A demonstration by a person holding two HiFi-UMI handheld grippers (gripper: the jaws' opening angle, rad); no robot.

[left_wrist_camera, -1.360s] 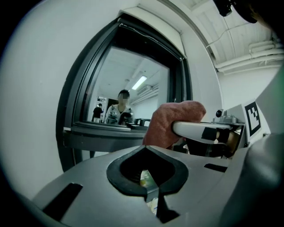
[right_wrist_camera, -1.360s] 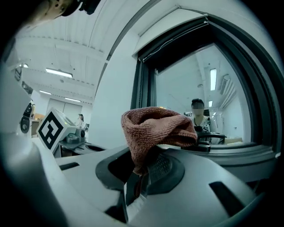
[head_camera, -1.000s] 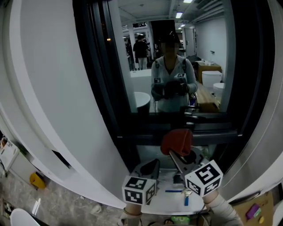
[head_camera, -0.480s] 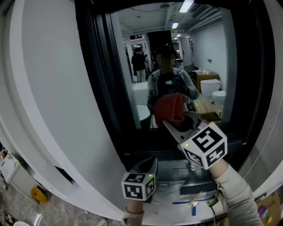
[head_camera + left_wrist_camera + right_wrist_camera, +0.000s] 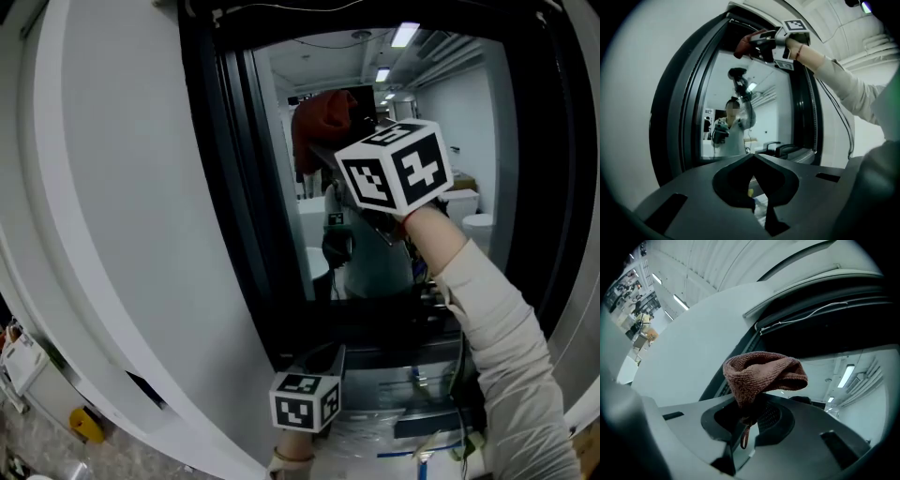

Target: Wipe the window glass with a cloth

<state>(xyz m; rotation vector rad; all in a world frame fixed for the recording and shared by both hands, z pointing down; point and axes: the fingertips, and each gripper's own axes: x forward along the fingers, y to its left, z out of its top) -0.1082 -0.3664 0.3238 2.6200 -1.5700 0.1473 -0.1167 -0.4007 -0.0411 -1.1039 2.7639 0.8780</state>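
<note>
A red-brown cloth (image 5: 319, 117) is held high against the upper left of the dark window glass (image 5: 469, 150), with my right gripper (image 5: 326, 142) shut on it. In the right gripper view the bunched cloth (image 5: 761, 376) bulges out above the jaws of the right gripper (image 5: 747, 420), just below the window's top frame. My left gripper (image 5: 321, 361) hangs low near the sill, its jaws meeting with nothing between them. From the left gripper view (image 5: 753, 159) the cloth (image 5: 749, 41) shows at the top of the glass (image 5: 764, 117), which reflects the person.
A thick black window frame (image 5: 225, 187) borders the glass, with a white wall (image 5: 112, 234) to its left. The sill (image 5: 412, 412) below holds small tools and papers. A yellow object (image 5: 84, 424) lies on the floor at lower left.
My right gripper has risen with the cloth from sill height to the upper part of the glass. The left gripper has stayed low by the sill.
</note>
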